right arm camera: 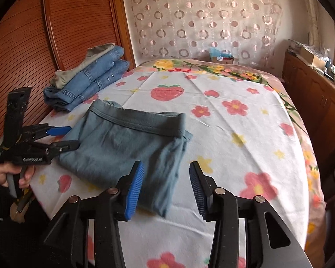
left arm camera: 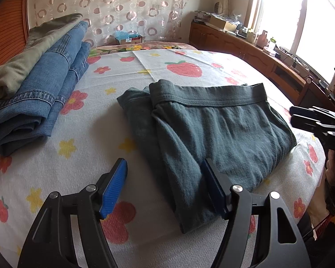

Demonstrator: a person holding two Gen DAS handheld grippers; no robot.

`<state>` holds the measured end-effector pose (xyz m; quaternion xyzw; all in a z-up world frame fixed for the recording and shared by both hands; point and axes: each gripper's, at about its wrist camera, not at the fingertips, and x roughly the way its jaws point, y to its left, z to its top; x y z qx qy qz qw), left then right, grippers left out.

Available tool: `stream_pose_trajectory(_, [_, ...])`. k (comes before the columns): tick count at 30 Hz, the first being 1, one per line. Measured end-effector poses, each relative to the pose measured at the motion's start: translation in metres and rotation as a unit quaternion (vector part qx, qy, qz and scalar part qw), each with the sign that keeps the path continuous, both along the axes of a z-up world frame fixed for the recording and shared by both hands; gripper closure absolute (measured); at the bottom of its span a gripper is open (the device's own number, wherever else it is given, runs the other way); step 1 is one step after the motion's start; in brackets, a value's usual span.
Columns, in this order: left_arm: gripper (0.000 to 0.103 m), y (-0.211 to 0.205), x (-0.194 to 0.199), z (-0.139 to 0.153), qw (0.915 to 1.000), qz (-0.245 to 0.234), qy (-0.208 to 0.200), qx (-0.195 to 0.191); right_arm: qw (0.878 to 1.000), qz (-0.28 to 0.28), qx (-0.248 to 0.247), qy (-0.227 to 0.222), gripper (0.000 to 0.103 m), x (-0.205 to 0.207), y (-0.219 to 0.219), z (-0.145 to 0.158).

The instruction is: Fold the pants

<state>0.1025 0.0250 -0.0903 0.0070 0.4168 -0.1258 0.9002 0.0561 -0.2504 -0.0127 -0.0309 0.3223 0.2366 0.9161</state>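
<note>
- left gripper (left arm camera: 164,184) hovered low over the near edge of the pants (left arm camera: 212,131), jaws spread wide with nothing clamped; its right pad (left arm camera: 212,187) stood over the fabric's near corner, the left pad (left arm camera: 114,187) over bare sheet (left arm camera: 55,174).
- right gripper (right arm camera: 166,187) stood partly open above the pants' near right corner, with no cloth pinched between the pads.
- pants, dark grey-green, lay folded into a compact rectangle on the flowered sheet, waistband (left arm camera: 212,100) on the far side, with a bit of lower layer sticking out at the left.
- jeans (left arm camera: 44,93), folded, sat stacked at the far left of the bed, well apart from the pants, with an olive garment (left arm camera: 29,55) on top.
- hand (right arm camera: 9,174) gripped the left tool's handle at the bed's edge.
</note>
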Motion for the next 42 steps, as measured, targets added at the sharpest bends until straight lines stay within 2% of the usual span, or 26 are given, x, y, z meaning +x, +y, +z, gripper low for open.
stream_pose_trajectory(6, [0.033,0.000,0.000,0.000,1.0000,0.000,0.000,-0.001,1.000,-0.005,-0.025,0.016,0.054,0.031,0.023,-0.007])
stream_pose_trajectory(10, [0.029,0.000,0.000,0.000,1.0000,0.003,0.001,0.002,0.999,-0.006,-0.045,0.020,0.054,0.047,0.034,-0.011])
stream_pose_trajectory(17, [0.026,0.000,0.001,0.000,0.9999,0.011,0.007,0.007,0.997,-0.012,-0.070,0.026,0.052,0.055,0.044,-0.020])
stream_pose_trajectory(19, [0.026,0.000,0.002,0.000,0.9997,0.017,0.014,0.009,0.997,-0.016,-0.075,0.014,0.051,0.052,0.045,-0.018])
stream_pose_trajectory(24, [0.026,0.000,0.010,0.009,0.9995,0.026,0.016,0.011,0.997,-0.019,-0.071,0.025,0.047,0.056,0.044,-0.022])
stream_pose_trajectory(28, [0.026,0.002,0.020,0.025,0.9997,0.018,-0.007,-0.015,0.997,-0.020,-0.071,0.025,0.046,0.056,0.042,-0.022])
stream_pose_trajectory(34, [0.029,-0.003,0.035,0.036,0.9996,0.002,-0.014,-0.024,0.997,-0.022,-0.072,0.024,0.044,0.056,0.039,-0.022])
stream_pose_trajectory(42, [0.032,-0.002,0.049,0.027,0.9999,0.010,-0.003,-0.009,0.997,-0.022,-0.069,0.023,0.044,0.056,0.035,-0.021])
